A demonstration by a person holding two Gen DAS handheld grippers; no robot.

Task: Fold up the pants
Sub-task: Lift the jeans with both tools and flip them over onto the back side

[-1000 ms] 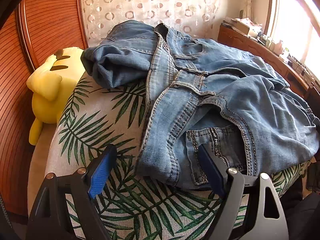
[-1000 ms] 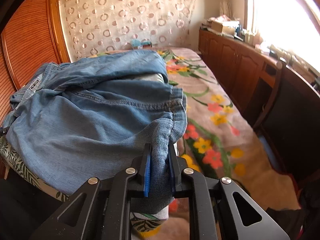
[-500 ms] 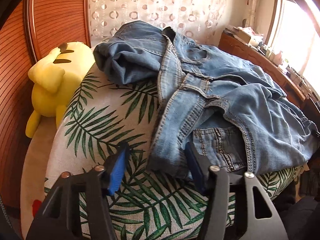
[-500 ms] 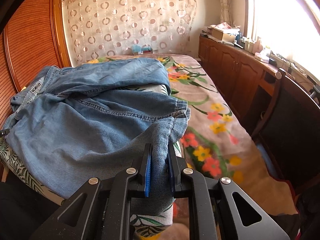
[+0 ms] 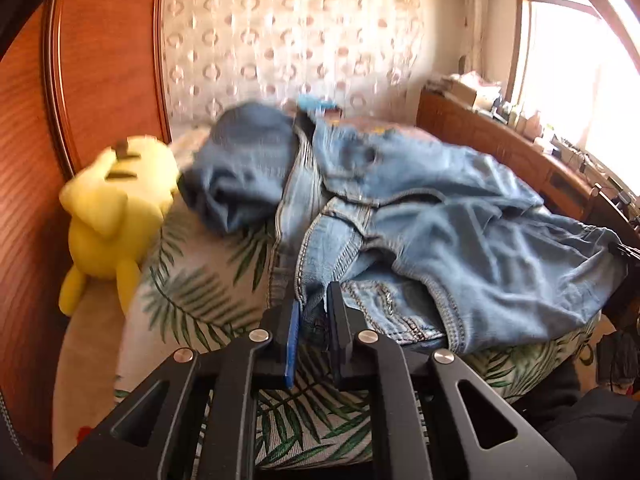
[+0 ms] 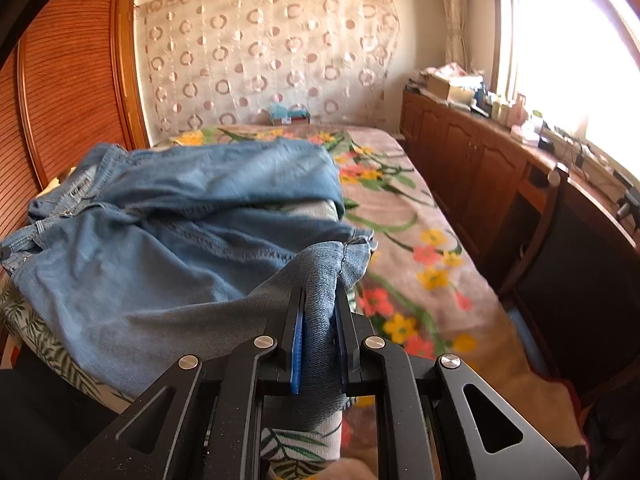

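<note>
Light blue jeans (image 5: 420,216) lie crumpled on a leaf-print cushion (image 5: 200,300) on the bed. My left gripper (image 5: 312,308) is shut on the waistband corner of the jeans at the near edge. In the right wrist view the jeans (image 6: 160,248) spread to the left, and my right gripper (image 6: 320,320) is shut on a leg hem, holding it raised a little above the bed. The other leg (image 6: 240,168) lies folded across the far side.
A yellow plush toy (image 5: 116,208) sits at the left against a wooden wardrobe (image 5: 80,80). A floral bedspread (image 6: 420,240) runs to the right. A wooden cabinet (image 6: 480,160) with clutter lines the window wall. A dark chair (image 6: 580,280) stands at the right.
My left gripper has closed from wide open onto the jeans' waistband and pulled it up. My right gripper stays shut on the leg hem and has lifted slightly.
</note>
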